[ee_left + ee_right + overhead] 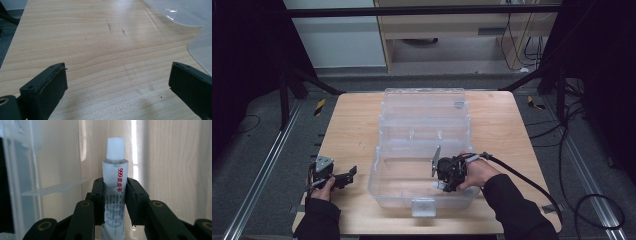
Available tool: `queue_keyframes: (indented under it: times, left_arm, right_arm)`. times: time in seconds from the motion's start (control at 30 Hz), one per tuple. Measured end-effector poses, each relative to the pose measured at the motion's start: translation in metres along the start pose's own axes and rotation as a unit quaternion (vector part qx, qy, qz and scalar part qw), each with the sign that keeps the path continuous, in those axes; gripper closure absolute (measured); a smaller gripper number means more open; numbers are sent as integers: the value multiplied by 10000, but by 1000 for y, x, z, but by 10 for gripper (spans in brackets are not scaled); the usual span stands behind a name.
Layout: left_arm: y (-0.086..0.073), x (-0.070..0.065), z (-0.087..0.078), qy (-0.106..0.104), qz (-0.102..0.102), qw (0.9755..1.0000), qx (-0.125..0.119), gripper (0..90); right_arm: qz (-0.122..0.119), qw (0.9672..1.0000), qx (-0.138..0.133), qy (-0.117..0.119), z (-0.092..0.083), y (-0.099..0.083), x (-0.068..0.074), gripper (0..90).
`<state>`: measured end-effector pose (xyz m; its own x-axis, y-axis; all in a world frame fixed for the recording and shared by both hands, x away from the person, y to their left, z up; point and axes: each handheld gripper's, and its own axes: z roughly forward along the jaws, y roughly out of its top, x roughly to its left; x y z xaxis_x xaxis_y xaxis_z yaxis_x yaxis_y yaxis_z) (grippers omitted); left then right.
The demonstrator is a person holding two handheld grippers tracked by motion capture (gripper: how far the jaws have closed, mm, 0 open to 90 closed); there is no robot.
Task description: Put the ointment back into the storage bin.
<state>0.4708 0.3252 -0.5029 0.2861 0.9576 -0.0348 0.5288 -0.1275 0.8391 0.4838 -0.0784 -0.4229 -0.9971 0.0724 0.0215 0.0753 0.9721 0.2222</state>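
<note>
Step in hand: a small ointment tube is being carried by the right gripper over the near compartment of the clear plastic organiser box, at lower centre of the high view. Judged as a placing step, tube not yet let go.

Right gripper view: the tube is being pinched at mid-body between the two black fingers, white cap pointing to the top of the frame, red print showing on the tube's face. The fingers are closed tight on it. Clear box walls are being seen at the left of the frame, wood grain behind, through the plastic.

The box's lid is lying thrown back towards the upper centre of the high view.

Left gripper: being held at lower left of the high view, apart from the box, over bare desk. In the left gripper view its fingers are spread wide, nothing between them; a corner of clear plastic is showing at the upper right.

Next move, as judged: the tube is to be lowered until it is lying on the compartment floor, clear of the dividers, and only then should the fingers be eased apart. Whether the tube is already touching the floor cannot be told.
</note>
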Motion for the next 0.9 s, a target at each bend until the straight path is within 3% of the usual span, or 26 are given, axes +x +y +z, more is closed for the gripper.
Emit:
queue_keyframes:
  times: [0.43,0.9]
  left_arm:
    - [0,0,0,-9,3,10000,11,12]
    - [0,0,0,-11,4,10000,14,13]
  right_arm:
    - [-13,10000,34,-72,19,-3,2,692]
    - [47,9998,185,-66,23,-2,2,683]
